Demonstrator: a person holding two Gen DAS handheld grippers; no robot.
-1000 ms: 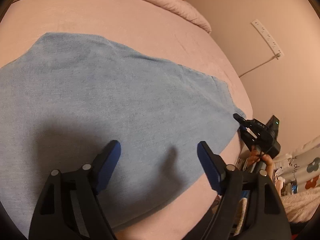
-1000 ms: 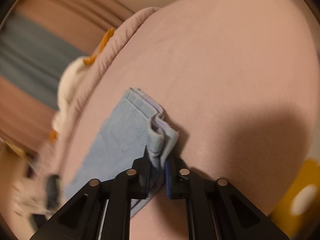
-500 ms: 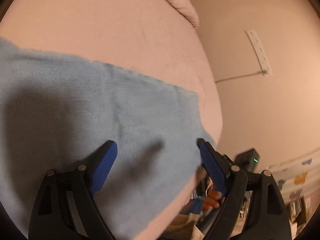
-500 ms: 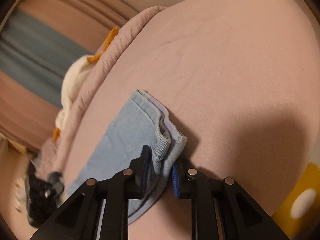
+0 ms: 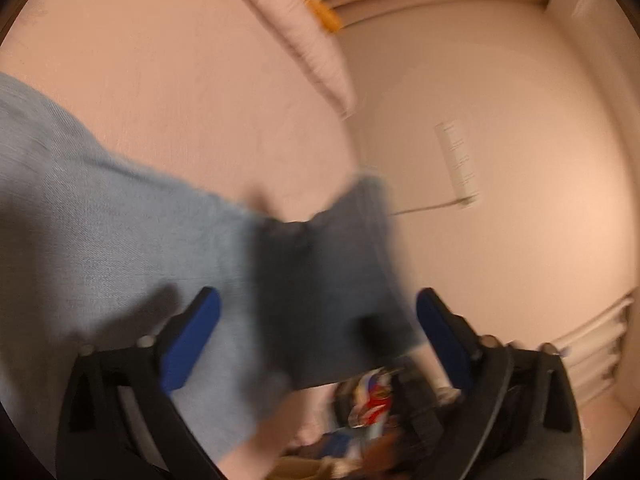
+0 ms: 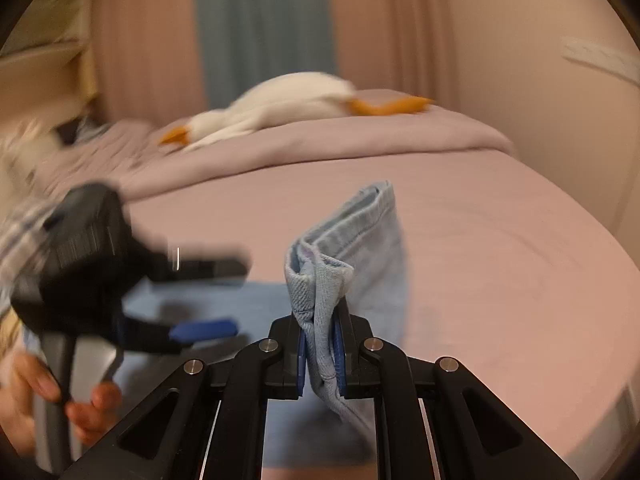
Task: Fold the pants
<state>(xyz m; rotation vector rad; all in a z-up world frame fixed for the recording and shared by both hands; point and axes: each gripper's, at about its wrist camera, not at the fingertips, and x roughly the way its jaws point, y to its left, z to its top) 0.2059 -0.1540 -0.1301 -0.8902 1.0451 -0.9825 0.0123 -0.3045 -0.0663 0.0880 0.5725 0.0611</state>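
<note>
Light blue denim pants (image 5: 100, 240) lie spread on the pink bed (image 5: 180, 80). One end (image 6: 360, 248) is lifted off the sheet and stands upright, showing stitched, doubled layers. My right gripper (image 6: 322, 344) pinches that bunched end between its blue pads, its jaws closing on the fabric. In the left wrist view the raised end (image 5: 332, 280) hangs blurred and dark in front of the camera. My left gripper (image 5: 318, 300) hovers over the flat part of the pants, its jaws opening wide with nothing pressed between them. The right wrist view shows the left gripper (image 6: 236, 298) held by a hand (image 6: 92, 404).
A folded pink duvet (image 6: 320, 136) with a white goose plush (image 6: 288, 100) lies at the head of the bed. A wall with a white power strip (image 5: 458, 160) borders the bed's side. Mixed clutter (image 5: 372, 404) sits on the floor below the bed's edge.
My right gripper has risen and rolled upright, lifting the pants' end off the sheet. My left gripper has spread wider and swung toward the wall side.
</note>
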